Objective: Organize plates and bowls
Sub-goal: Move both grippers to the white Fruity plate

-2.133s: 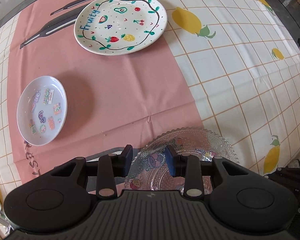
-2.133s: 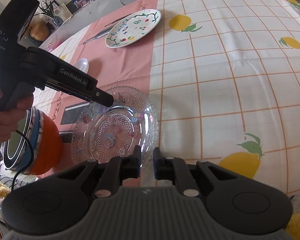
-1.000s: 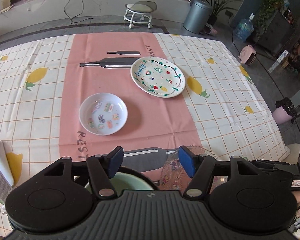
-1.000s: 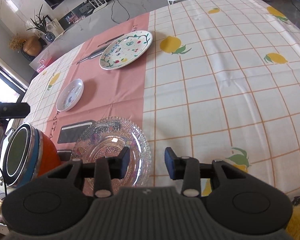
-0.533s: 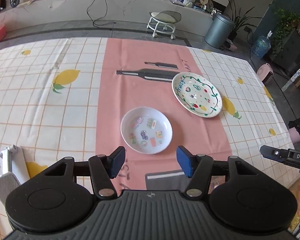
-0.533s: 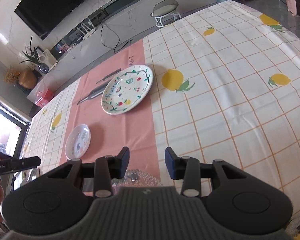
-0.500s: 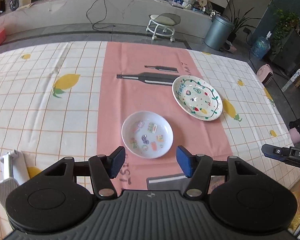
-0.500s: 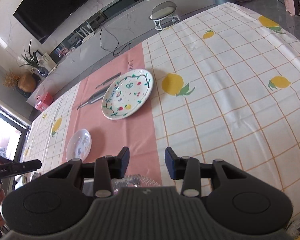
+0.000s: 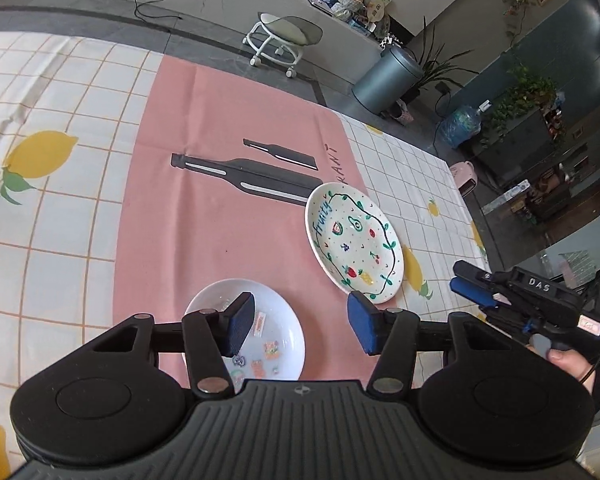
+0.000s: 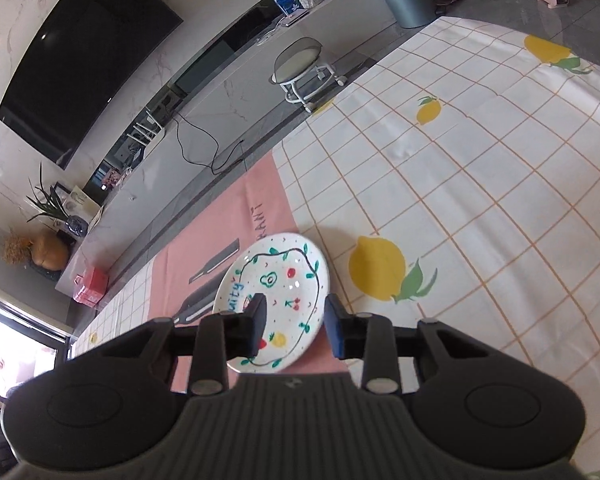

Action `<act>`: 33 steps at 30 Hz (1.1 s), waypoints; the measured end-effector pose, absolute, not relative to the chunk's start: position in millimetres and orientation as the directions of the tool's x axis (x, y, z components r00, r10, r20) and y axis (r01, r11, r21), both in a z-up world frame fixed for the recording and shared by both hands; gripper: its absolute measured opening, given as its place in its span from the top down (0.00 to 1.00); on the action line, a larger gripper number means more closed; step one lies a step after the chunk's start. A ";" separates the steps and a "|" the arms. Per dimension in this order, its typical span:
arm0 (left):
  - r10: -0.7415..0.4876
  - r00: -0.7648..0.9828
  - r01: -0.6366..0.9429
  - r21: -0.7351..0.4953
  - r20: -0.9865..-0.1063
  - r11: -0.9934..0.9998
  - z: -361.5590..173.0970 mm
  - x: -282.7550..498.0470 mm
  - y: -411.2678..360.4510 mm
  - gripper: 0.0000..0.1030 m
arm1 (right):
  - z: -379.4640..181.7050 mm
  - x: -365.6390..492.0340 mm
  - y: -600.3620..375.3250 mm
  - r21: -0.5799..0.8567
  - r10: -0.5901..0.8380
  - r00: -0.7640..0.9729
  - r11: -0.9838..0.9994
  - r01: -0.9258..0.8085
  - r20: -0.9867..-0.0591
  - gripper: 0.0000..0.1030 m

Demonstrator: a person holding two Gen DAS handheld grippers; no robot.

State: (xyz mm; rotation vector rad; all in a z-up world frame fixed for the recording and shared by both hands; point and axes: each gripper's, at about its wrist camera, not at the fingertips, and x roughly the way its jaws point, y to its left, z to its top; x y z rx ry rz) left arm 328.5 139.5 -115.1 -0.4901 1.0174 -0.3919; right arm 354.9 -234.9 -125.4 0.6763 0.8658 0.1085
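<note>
Left wrist view: we hold the closing, empty left gripper (image 9: 299, 326) over the small plate (image 9: 278, 334) at six o'clock, the right gripper (image 10: 294, 326) likewise narrowing on nothing.

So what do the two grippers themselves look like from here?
Both are matte black with ribbed housings, round side discs and silver pivot screws. The left gripper and right gripper carry blue textured pads. Side-on, the right gripper is marked "DAS", and the hand holding it wears a dark sleeve.
</note>
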 end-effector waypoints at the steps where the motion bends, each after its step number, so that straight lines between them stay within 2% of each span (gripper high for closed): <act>1: -0.539 0.468 0.082 -0.573 -0.700 0.815 -118.1 332.7 141.3 0.40 | -132.1 358.9 -234.3 0.597 0.357 0.658 0.782 0.177 -0.663 0.71; 7: -0.520 0.437 0.068 -0.550 -0.734 0.833 -125.1 360.4 136.9 0.40 | -167.6 377.8 -233.9 0.632 0.402 0.622 0.750 0.197 -0.672 0.82; 15: -0.494 0.462 -0.028 -0.568 -0.737 0.822 -131.1 369.3 144.1 0.40 | -189.3 388.5 -236.3 0.657 0.438 0.595 0.724 0.211 -0.674 0.85; 19: -0.493 0.459 -0.030 -0.568 -0.739 0.823 -132.5 366.0 146.0 0.40 | -194.6 393.2 -232.8 0.652 0.442 0.580 0.727 0.215 -0.684 0.95; 27: -0.490 0.494 -0.003 -0.565 -0.718 0.825 -119.0 345.6 147.1 0.40 | -201.4 383.6 -244.4 0.708 0.503 0.560 0.665 0.236 -0.659 0.97; 33: -0.506 0.439 0.058 -0.539 -0.742 0.840 -116.4 333.5 132.0 0.40 | -195.6 357.7 -243.7 0.693 0.503 0.527 0.672 0.260 -0.685 0.96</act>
